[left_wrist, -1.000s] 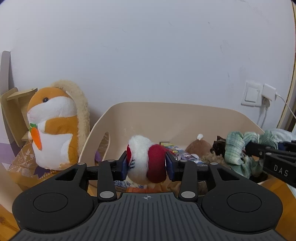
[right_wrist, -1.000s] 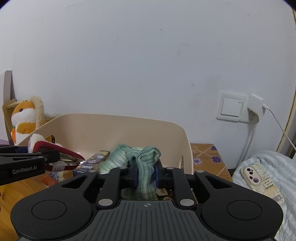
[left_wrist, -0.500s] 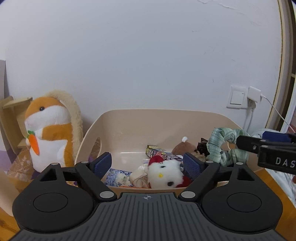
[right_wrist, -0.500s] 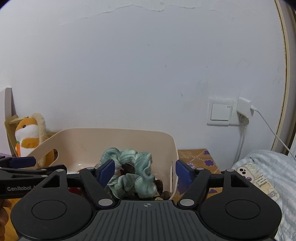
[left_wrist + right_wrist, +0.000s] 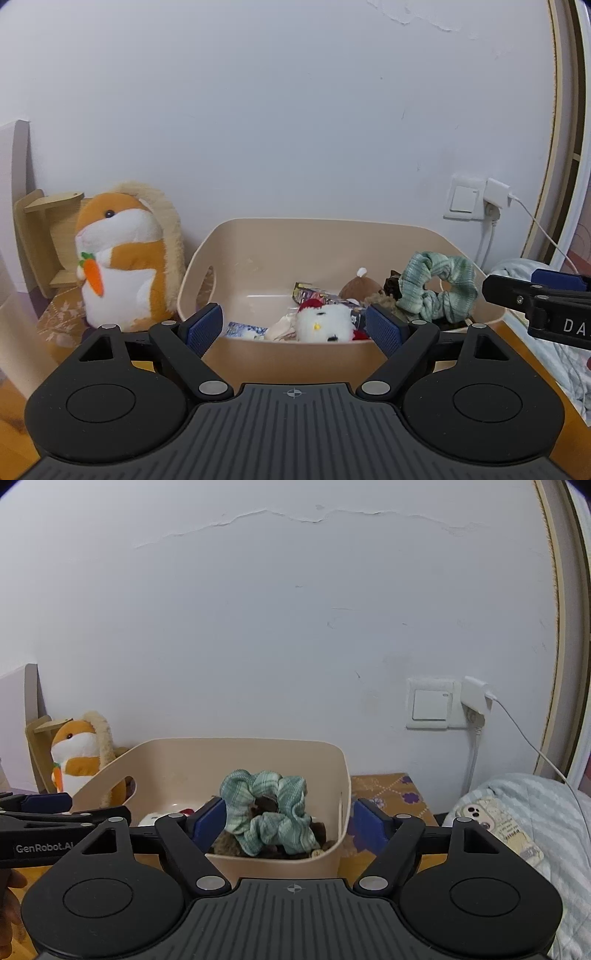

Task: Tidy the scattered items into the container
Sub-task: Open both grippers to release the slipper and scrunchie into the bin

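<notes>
Container [image 5: 295, 354] holding one scrunchie [image 5: 437, 291]; one white plush [image 5: 324, 322]; two grippers.

The left gripper [image 5: 293, 326] and right gripper [image 5: 290, 819] look alike: black linkage arms with silver rivets, blue ribbed pads [image 5: 204, 328], a ridged grey body, white "GenRobot.AI" lettering along one side.

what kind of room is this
Most likely a bedroom at home. A striped blue quilt with a phone on it lies at the right, a hamster plush toy holding a carrot sits by the white wall, and a charger is plugged in beside a wall switch.
</notes>
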`<state>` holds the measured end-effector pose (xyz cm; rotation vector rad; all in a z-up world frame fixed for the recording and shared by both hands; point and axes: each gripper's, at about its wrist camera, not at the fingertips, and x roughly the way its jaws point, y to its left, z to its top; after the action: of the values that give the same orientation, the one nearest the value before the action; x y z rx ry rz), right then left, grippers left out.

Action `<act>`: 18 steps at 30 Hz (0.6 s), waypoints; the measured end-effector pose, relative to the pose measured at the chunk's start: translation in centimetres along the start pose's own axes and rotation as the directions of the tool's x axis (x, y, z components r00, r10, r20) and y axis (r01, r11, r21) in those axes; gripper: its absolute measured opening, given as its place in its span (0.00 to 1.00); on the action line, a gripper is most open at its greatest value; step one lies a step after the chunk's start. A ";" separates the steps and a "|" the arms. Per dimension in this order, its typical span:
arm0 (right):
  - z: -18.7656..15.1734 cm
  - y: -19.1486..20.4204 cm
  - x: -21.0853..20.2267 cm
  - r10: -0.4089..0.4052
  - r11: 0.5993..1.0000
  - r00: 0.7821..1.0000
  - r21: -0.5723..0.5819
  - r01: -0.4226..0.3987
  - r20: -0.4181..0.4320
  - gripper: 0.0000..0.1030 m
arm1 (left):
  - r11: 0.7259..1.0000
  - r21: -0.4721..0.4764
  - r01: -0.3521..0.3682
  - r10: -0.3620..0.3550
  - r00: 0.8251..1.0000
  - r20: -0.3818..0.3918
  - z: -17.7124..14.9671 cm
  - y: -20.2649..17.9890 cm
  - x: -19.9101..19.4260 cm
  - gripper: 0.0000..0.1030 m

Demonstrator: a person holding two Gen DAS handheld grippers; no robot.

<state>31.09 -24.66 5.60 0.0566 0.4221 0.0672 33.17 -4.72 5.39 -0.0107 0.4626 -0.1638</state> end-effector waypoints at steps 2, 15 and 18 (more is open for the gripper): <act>-0.2 0.0 -0.8 0.001 1.000 1.000 0.002 -0.001 0.001 0.75 | 1.000 0.000 0.004 -0.004 1.000 0.004 -0.1 -0.1 -1.0 0.84; -2.4 1.0 -7.6 -0.018 1.000 1.000 0.012 0.018 0.019 0.77 | 0.999 -0.025 -0.033 0.034 0.999 0.038 -2.2 -1.5 -8.4 0.84; -2.9 1.4 -9.5 -0.018 1.000 0.999 0.010 0.017 0.035 0.77 | 0.999 0.010 -0.038 0.037 0.998 0.049 -3.0 -2.3 -10.4 0.84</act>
<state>21.13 -23.86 6.92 0.0638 0.3875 0.0469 22.36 -5.21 7.42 0.0048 0.4130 -0.1290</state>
